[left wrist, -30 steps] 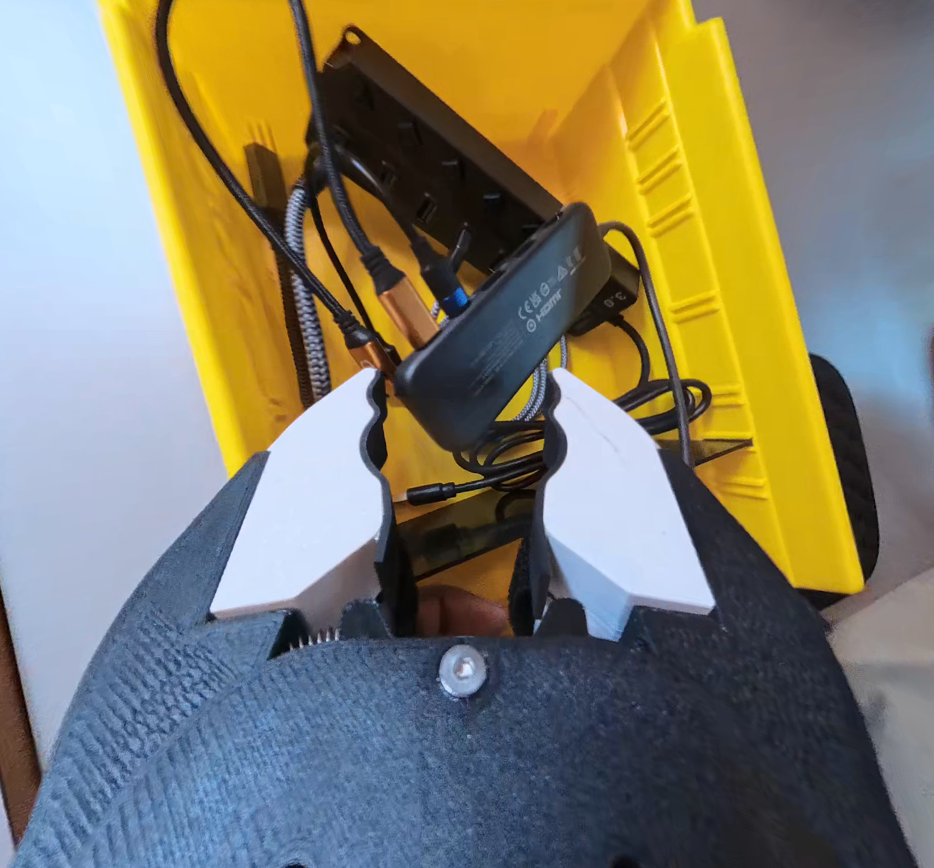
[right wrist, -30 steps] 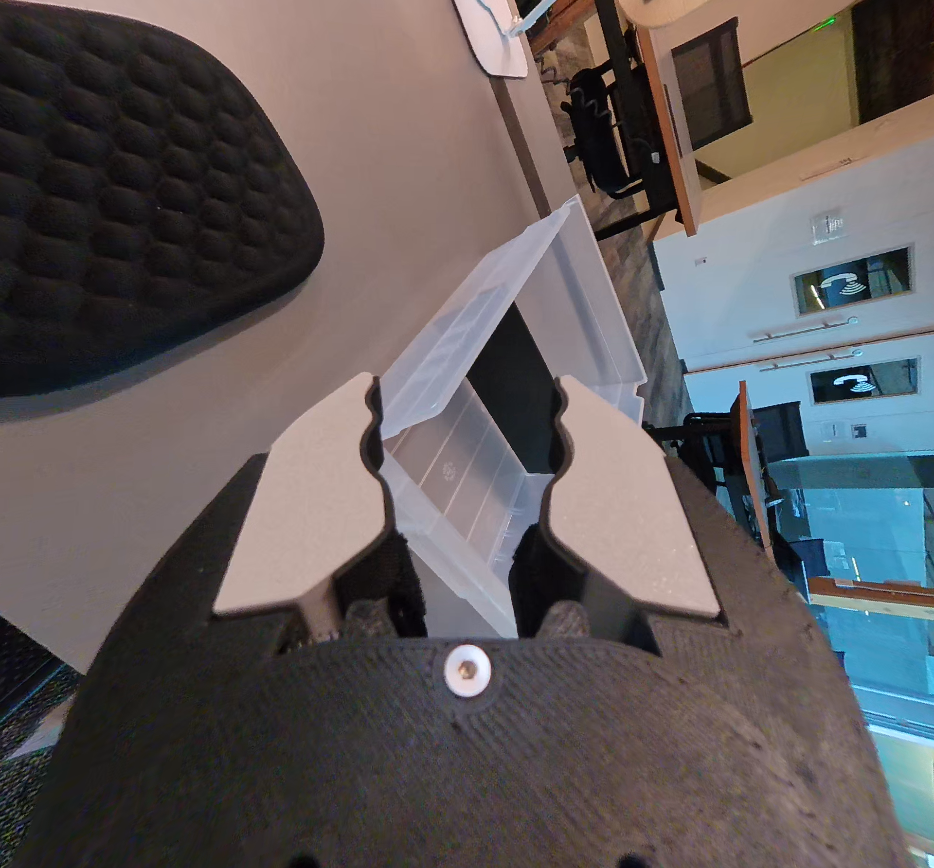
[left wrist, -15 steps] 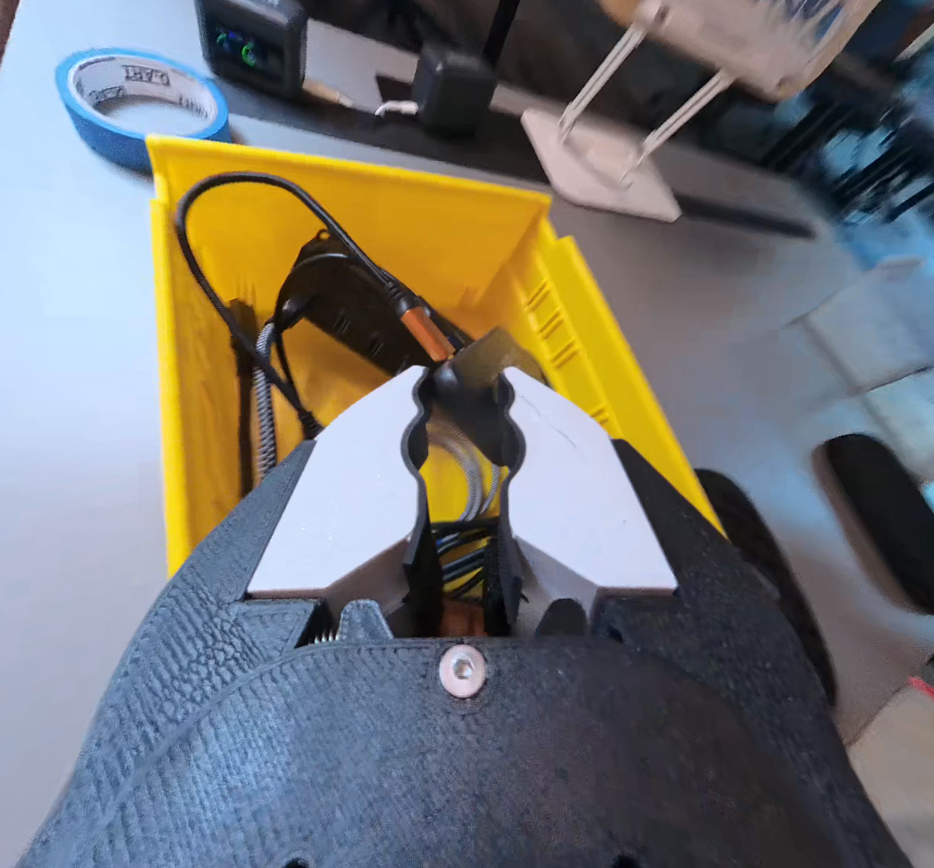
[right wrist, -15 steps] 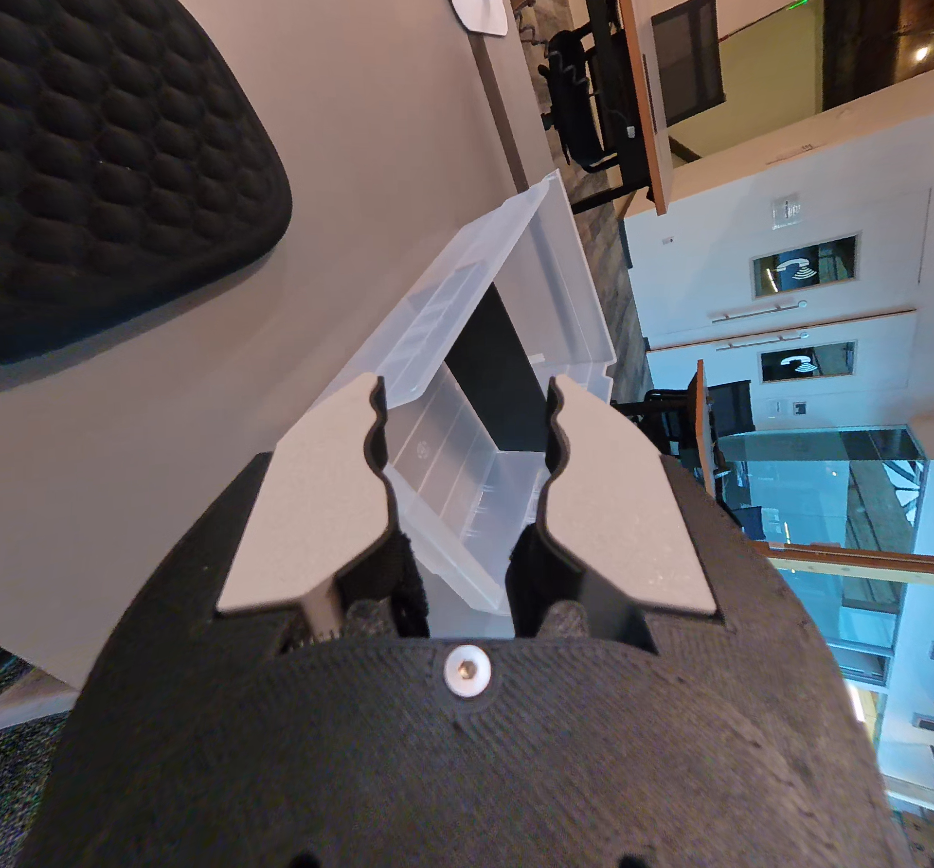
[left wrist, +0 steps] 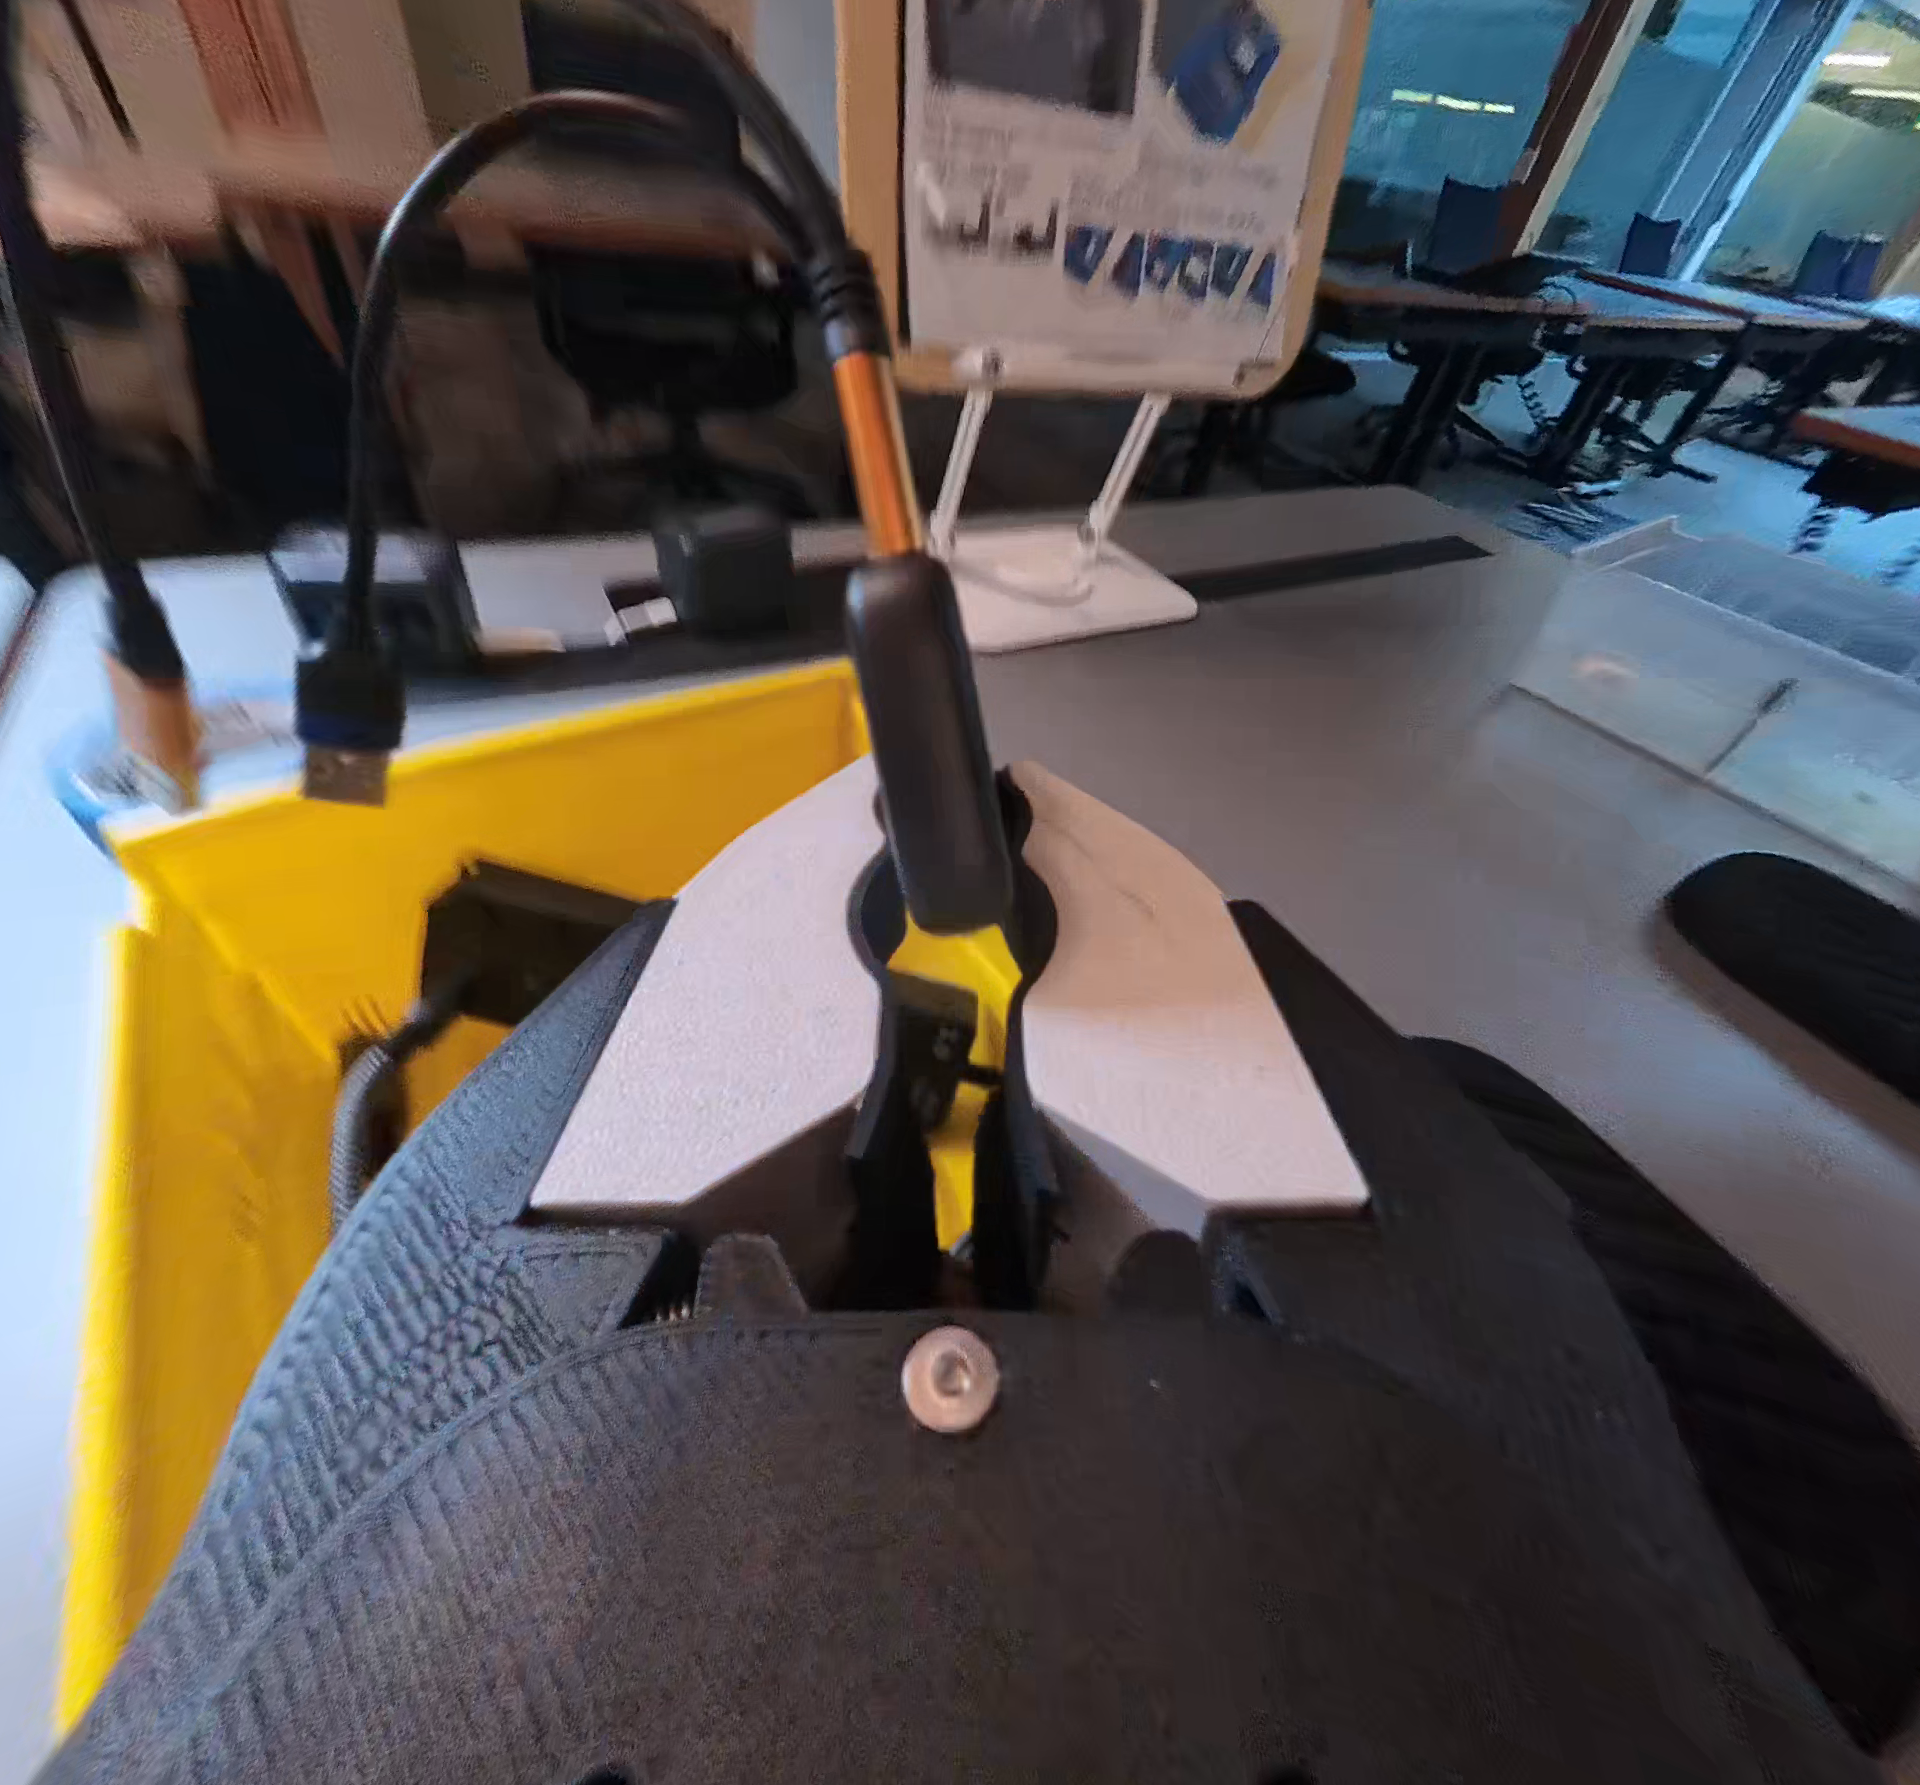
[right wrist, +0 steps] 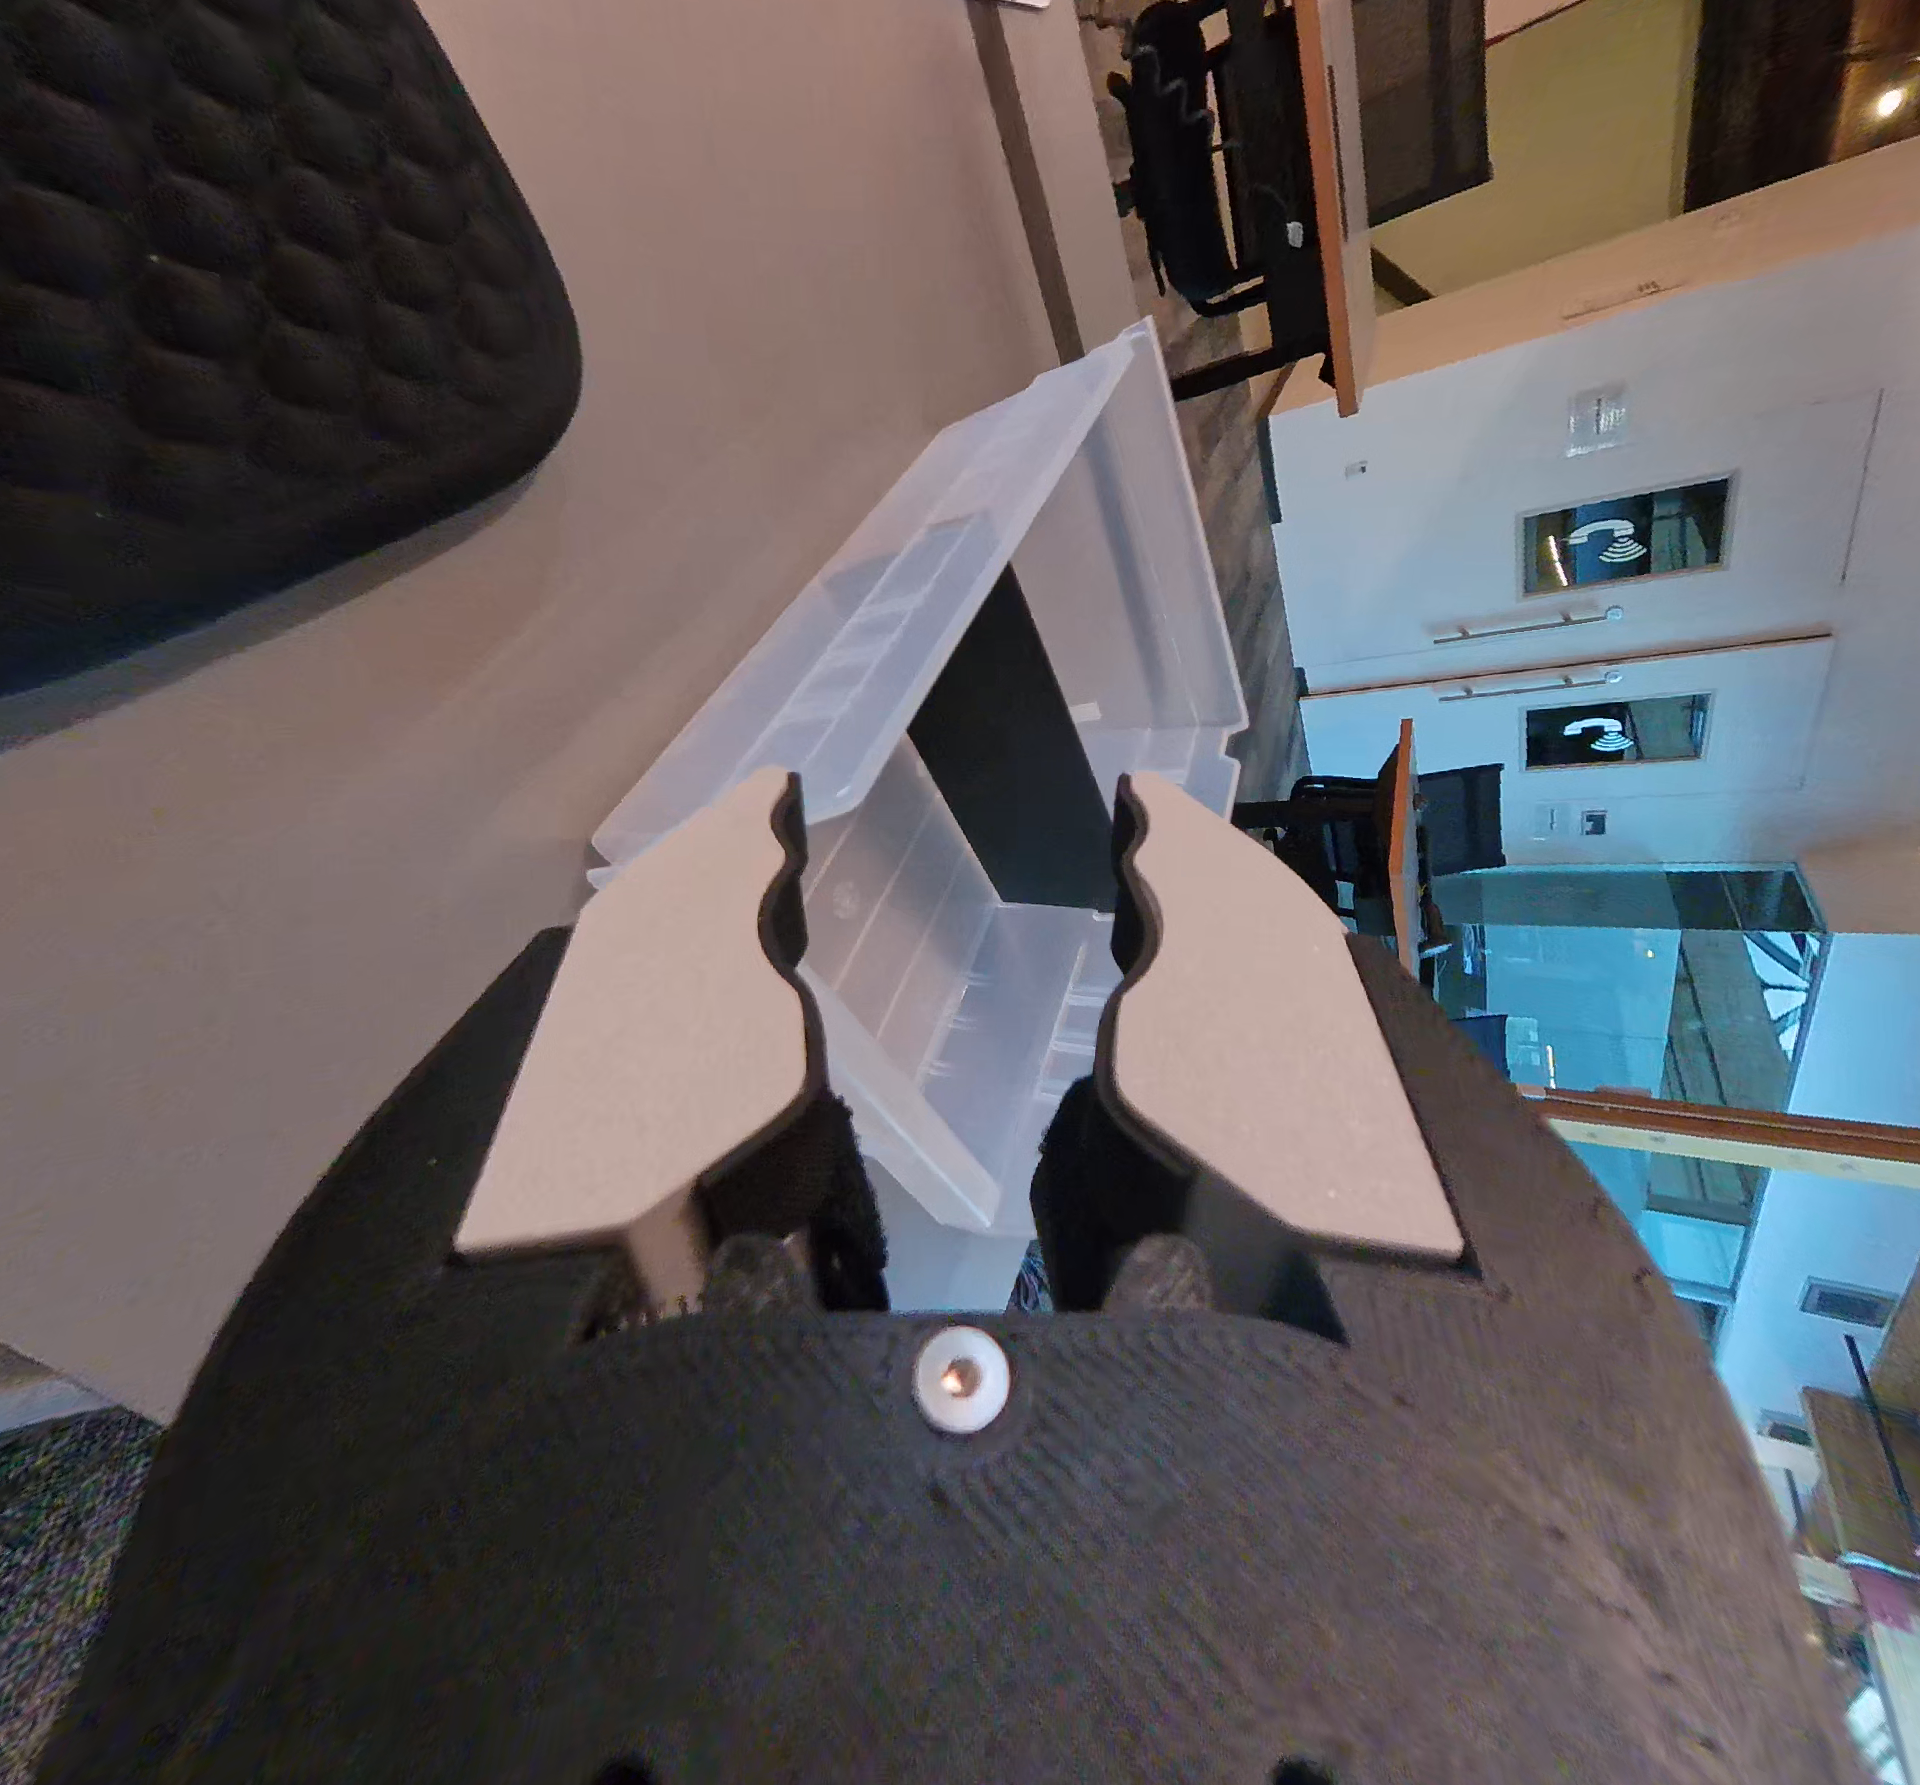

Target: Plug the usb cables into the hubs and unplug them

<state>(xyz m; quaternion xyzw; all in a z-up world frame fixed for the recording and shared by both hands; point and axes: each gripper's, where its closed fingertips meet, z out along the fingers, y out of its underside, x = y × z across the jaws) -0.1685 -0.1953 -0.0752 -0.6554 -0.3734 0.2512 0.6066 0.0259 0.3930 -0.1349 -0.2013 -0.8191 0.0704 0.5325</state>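
Our left gripper (left wrist: 951, 800) clamps the black hub (left wrist: 928, 748) upright above the yellow bin (left wrist: 260, 904), an orange-collared cable (left wrist: 871, 447) plugged on top. Our right gripper (right wrist: 956, 836) is spread and empty. Next, we think, it should pull this plug.

The left gripper (left wrist: 945, 836), open over the yellow plastic bin (left wrist: 582, 831) a second ago, now clamps the dark slim USB hub (left wrist: 930, 748) and holds it lifted above the bin, black cables (left wrist: 374, 447) dangling with plugs free.
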